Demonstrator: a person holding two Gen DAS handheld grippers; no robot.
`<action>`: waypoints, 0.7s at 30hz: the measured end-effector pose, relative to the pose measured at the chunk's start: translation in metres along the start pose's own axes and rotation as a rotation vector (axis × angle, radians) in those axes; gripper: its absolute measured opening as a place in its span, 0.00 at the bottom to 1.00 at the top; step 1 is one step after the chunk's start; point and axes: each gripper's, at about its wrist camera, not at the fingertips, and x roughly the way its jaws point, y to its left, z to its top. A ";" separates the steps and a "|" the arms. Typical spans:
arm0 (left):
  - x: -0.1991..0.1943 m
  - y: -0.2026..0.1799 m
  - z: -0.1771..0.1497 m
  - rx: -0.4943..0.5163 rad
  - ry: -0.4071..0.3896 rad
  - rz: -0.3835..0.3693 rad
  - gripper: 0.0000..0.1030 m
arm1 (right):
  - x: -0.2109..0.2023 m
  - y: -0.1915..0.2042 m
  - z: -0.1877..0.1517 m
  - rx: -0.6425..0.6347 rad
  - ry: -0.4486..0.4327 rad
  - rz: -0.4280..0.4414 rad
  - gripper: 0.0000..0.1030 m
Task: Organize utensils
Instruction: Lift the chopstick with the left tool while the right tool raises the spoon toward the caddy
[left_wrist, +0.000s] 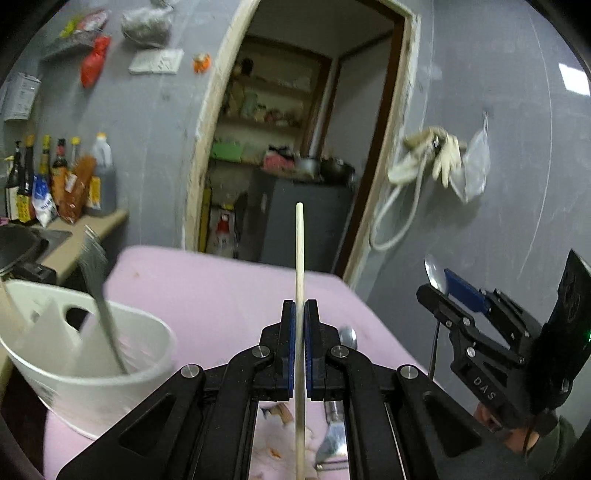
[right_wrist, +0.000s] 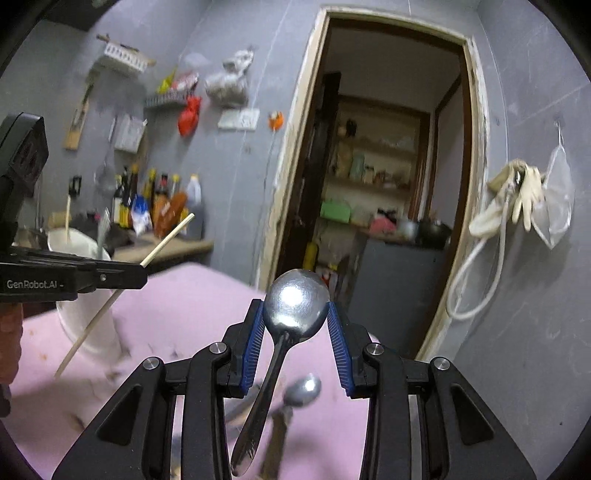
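Observation:
My left gripper is shut on a pale wooden chopstick that stands upright between the pads, above the pink table. It also shows in the right wrist view with the chopstick slanting. My right gripper is shut on the bowl of a metal spoon, handle hanging down; it also shows in the left wrist view. A white utensil holder stands at the left with a fork in it.
Another spoon and a further utensil lie on the pink table below my right gripper. A counter with sauce bottles stands at the back left. An open doorway is behind the table. Gloves and a hose hang on the grey wall.

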 end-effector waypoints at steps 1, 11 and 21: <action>-0.006 0.006 0.004 -0.005 -0.013 0.003 0.02 | 0.000 0.003 0.006 0.000 -0.015 0.006 0.31; -0.060 0.087 0.058 -0.089 -0.179 0.104 0.02 | 0.017 0.049 0.073 0.090 -0.187 0.158 0.31; -0.096 0.178 0.074 -0.183 -0.326 0.238 0.02 | 0.045 0.113 0.109 0.175 -0.304 0.241 0.31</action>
